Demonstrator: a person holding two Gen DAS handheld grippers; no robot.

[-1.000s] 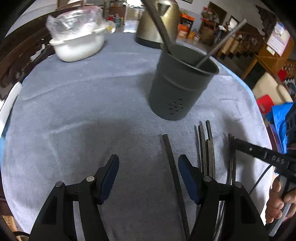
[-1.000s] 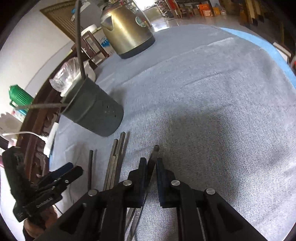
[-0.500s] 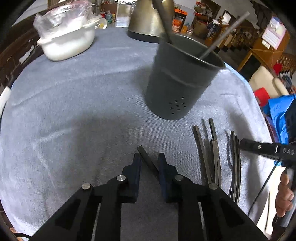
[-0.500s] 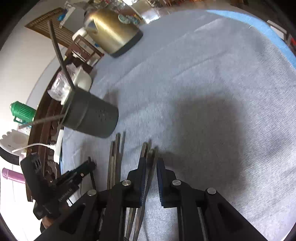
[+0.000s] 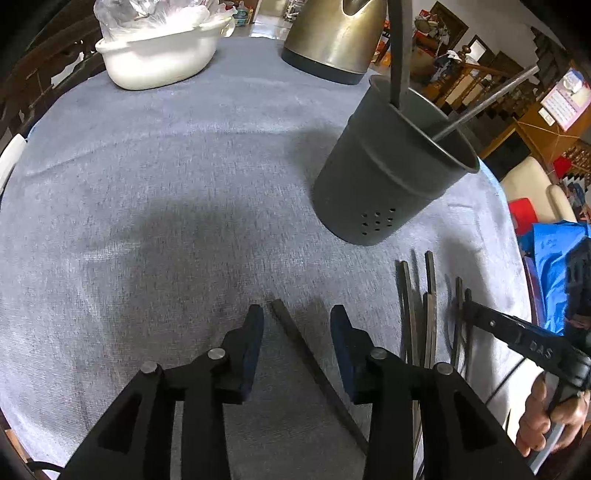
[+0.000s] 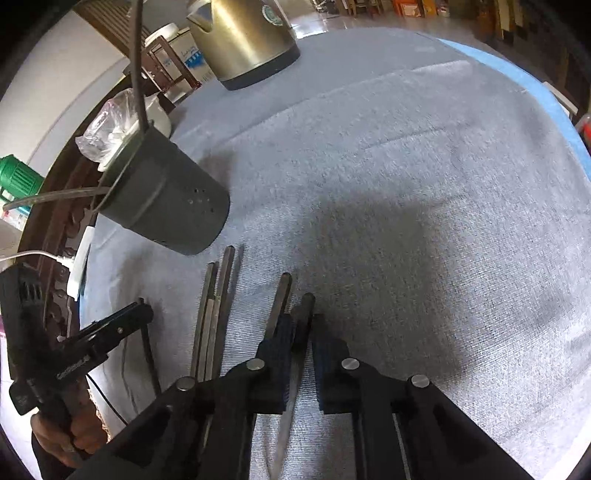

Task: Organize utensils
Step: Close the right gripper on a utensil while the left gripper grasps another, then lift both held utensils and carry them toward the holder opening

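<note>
A dark grey utensil holder (image 5: 391, 170) stands on the grey cloth with two utensil handles sticking out; it also shows in the right wrist view (image 6: 166, 203). My left gripper (image 5: 297, 328) is open, with one dark utensil handle (image 5: 314, 365) lying on the cloth between its fingers. Several more dark handles (image 5: 424, 310) lie to its right. My right gripper (image 6: 301, 332) is shut on a dark utensil handle (image 6: 306, 306), low over the cloth. Another handle (image 6: 279, 302) lies just left of it, and several more (image 6: 214, 306) lie further left.
A brass-coloured kettle (image 5: 332, 33) and a white bowl (image 5: 159, 55) with a plastic bag stand at the far side of the table. The kettle shows in the right wrist view (image 6: 247, 40). The table edge runs close on the right, with chairs beyond.
My left gripper was open, shut on the lone handle half a second ago, and is open again now. My right gripper stays shut on its handle and has shifted a little.
</note>
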